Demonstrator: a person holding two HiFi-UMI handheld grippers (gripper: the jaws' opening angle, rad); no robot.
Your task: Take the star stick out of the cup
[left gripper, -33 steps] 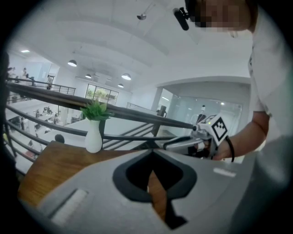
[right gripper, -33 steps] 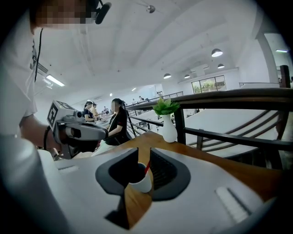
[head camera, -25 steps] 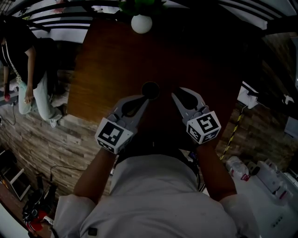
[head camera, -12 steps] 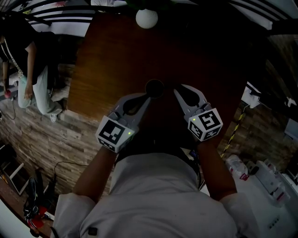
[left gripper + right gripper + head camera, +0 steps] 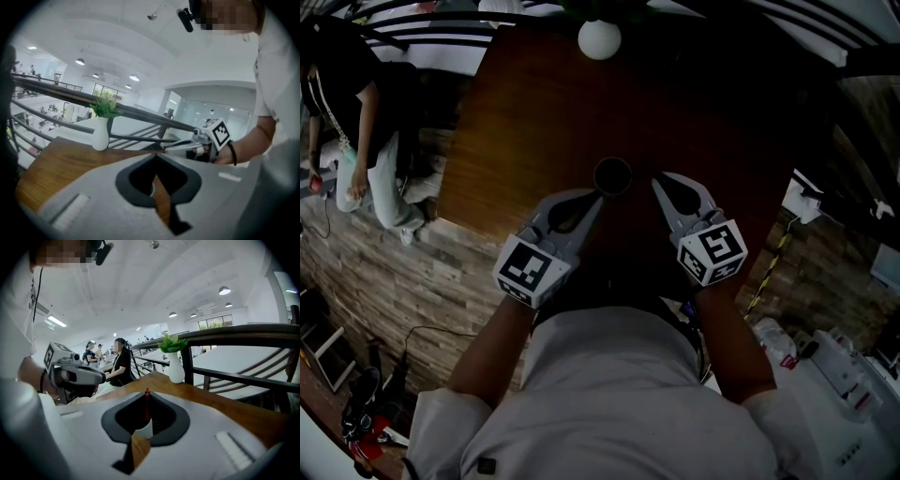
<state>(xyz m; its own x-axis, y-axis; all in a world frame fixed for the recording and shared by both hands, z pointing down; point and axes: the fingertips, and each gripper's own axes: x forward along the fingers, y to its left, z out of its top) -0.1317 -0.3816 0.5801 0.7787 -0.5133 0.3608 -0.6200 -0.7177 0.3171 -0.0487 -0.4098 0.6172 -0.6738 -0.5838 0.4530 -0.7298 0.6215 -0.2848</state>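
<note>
A small cup (image 5: 612, 175) stands on the brown wooden table (image 5: 534, 112); from above it looks dark and round. In the right gripper view it shows as a white cup (image 5: 143, 428) with a thin red star stick (image 5: 146, 408) standing upright in it. My left gripper (image 5: 599, 197) is shut and empty, with its tips just near-left of the cup. My right gripper (image 5: 657, 179) is also shut and empty, a short way right of the cup. A sliver of the cup's rim (image 5: 151, 189) shows through the left gripper's (image 5: 156, 154) jaw opening.
A white vase with a green plant (image 5: 599, 38) stands at the table's far edge, by a dark railing (image 5: 234, 333). A person (image 5: 356, 141) stands off the table's left side on the wood-plank floor. The table's near edge runs just under my grippers.
Both grippers and the cup hold the same positions relative to each other. Only the head view has shifted slightly.
</note>
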